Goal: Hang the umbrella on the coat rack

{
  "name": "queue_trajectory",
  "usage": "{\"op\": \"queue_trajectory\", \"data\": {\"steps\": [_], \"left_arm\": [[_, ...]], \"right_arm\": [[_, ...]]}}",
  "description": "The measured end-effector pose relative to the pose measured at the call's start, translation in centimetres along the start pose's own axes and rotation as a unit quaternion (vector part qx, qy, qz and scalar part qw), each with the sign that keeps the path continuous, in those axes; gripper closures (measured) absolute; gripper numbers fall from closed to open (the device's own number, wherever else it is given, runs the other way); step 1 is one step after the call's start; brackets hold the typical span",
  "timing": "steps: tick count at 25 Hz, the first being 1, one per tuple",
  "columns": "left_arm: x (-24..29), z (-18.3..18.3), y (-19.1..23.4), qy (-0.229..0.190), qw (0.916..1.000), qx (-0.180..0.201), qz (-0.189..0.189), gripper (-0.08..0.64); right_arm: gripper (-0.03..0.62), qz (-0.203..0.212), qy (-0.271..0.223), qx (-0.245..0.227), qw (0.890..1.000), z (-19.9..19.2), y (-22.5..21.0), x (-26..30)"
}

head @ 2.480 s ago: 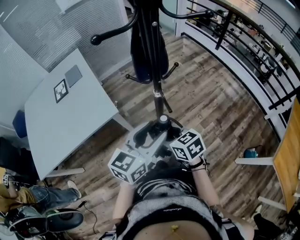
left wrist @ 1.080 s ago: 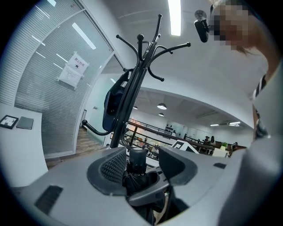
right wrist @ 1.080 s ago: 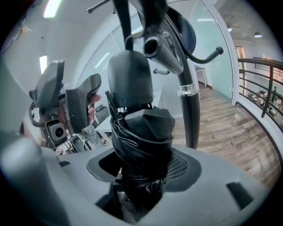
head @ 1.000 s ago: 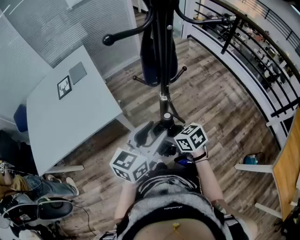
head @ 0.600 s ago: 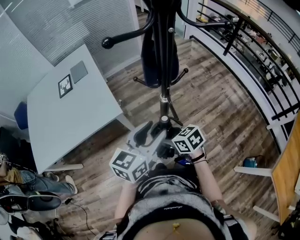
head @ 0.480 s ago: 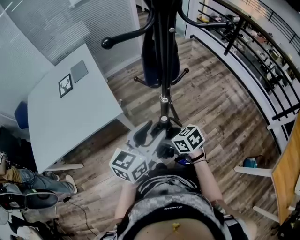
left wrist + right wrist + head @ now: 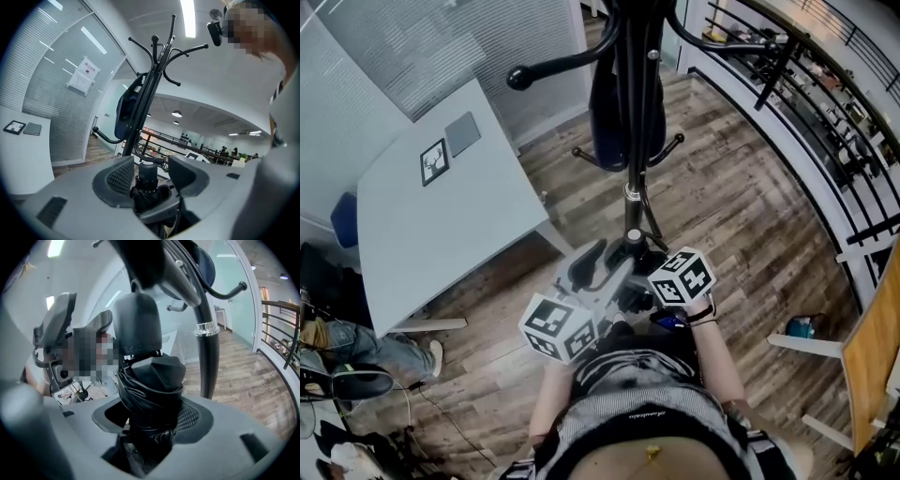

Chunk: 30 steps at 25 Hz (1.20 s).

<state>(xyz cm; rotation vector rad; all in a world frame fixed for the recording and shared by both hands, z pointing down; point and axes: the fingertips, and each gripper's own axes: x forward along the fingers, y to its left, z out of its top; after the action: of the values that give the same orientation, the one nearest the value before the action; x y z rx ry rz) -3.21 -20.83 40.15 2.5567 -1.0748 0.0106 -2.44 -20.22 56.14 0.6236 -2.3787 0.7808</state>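
A folded black umbrella (image 7: 630, 246) points toward the pole of the black coat rack (image 7: 633, 141), close to it. My right gripper (image 7: 150, 414) is shut on the umbrella's bundled canopy (image 7: 152, 380), which fills the space between the pads. In the head view this right gripper (image 7: 636, 279) sits under its marker cube. My left gripper (image 7: 152, 165) stands open. The umbrella's round end cap (image 7: 148, 171) shows between its jaws with a gap on each side. From the head view the left gripper (image 7: 589, 264) lies just left of the umbrella.
A dark blue bag (image 7: 614, 122) hangs on the rack, whose curved hooks (image 7: 553, 67) spread out above. A grey table (image 7: 441, 234) with a marker card (image 7: 435, 161) stands at the left. A black railing (image 7: 797, 103) runs along the right. Someone's legs (image 7: 347, 342) are at the lower left.
Both grippers and the umbrella have kept their place by the rack's pole. The head view has shifted a little, and the legs at the lower left have moved.
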Motion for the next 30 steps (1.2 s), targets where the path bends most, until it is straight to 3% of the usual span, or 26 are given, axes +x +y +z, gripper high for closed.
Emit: {"op": "queue_trajectory", "data": {"steps": [20, 30], "left_arm": [[0.8, 0.0, 0.1, -0.001, 1.0, -0.007, 0.003, 0.347], [1.5, 0.0, 0.2, 0.004, 1.0, -0.007, 0.001, 0.347]], "right_arm": [[0.327, 0.006, 0.005, -0.02, 1.0, 0.9, -0.6, -2.1], [0.327, 0.046, 0.016, -0.039, 0.998, 0.8, -1.1, -1.6]]}}
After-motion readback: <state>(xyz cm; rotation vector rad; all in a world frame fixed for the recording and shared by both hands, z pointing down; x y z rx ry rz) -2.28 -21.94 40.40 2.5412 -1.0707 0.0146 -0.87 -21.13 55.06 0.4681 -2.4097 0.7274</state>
